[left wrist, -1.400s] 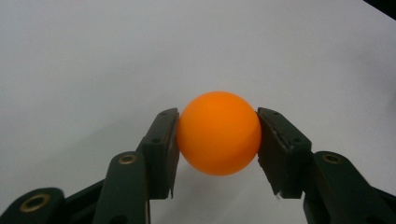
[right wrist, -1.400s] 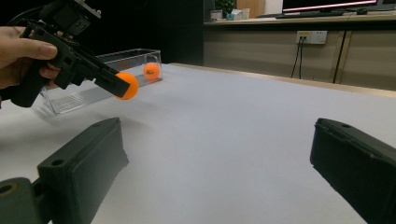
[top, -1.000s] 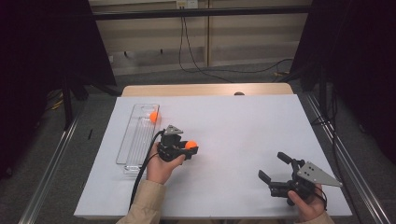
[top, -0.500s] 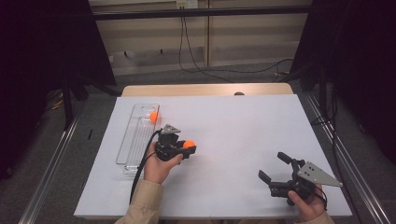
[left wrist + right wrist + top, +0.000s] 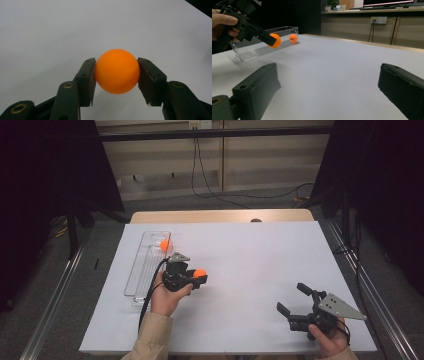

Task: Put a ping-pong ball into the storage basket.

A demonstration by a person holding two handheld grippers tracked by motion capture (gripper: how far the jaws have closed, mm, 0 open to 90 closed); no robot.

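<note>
My left gripper (image 5: pixel 200 276) is shut on an orange ball (image 5: pixel 117 71), its two pads pressing the ball's sides just above the white table. The held orange ball (image 5: pixel 200 273) hangs a little right of a long clear tray (image 5: pixel 142 270). A second orange ball (image 5: pixel 165 245) lies inside the tray near its far end. From the right gripper view the left gripper (image 5: pixel 270 40) with its ball (image 5: pixel 275 40) is seen in front of the tray (image 5: pixel 257 51). My right gripper (image 5: pixel 295 300) stands open at the front right, nothing between its jaws.
The white table sheet (image 5: pixel 250 255) spreads wide between the two grippers. A wooden table edge (image 5: pixel 220 216) runs along the back. Metal rails (image 5: pixel 50 305) flank the table on both sides, and cables trail on the floor behind.
The left gripper with its ball has shifted slightly toward the tray. The right gripper has kept still.
</note>
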